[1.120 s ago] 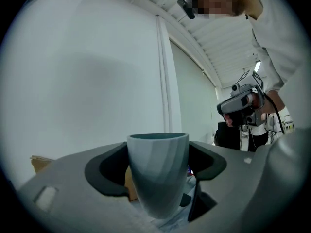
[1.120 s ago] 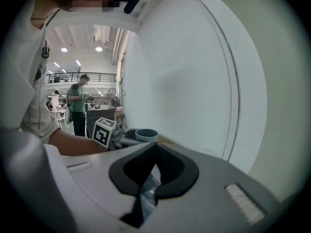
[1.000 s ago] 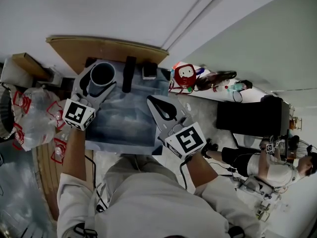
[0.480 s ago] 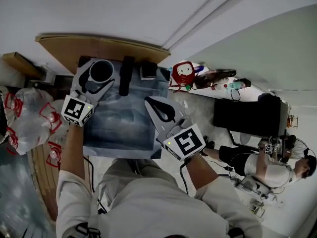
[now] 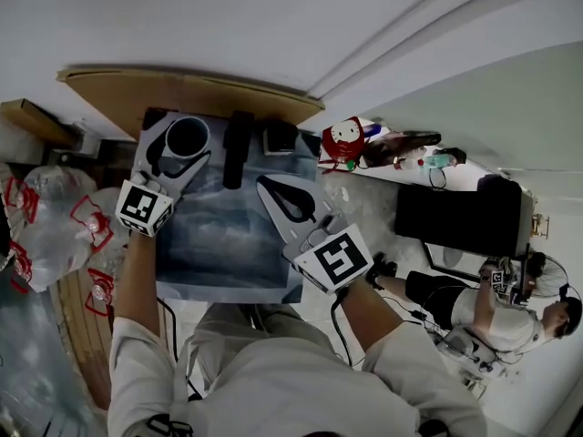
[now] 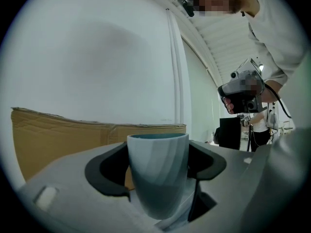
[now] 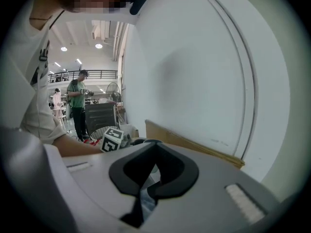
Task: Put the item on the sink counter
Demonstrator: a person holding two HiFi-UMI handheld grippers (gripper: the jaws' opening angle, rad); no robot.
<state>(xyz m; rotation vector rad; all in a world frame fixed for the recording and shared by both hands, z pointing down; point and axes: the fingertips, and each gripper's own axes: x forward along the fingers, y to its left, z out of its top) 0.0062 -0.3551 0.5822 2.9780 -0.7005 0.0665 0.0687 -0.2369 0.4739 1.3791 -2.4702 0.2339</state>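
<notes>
Steel-grey bench (image 5: 214, 244) fills the middle of the head view; at its far left corner the left gripper (image 5: 185, 153) holds a blue-grey cup (image 5: 188, 135) upright, jaws spread wide around it; whether the cup touches the bench I cannot tell; the right gripper (image 5: 271, 188) hangs over the bench's right half. In the left gripper view the dark pads press both sides of the cup; brown cardboard (image 6: 58, 130) stands behind. In the right gripper view the jaws meet at their tips, nothing between them.

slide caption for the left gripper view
Left gripper clamps an upright pale blue cup, cardboard sheet and white wall behind.
</notes>
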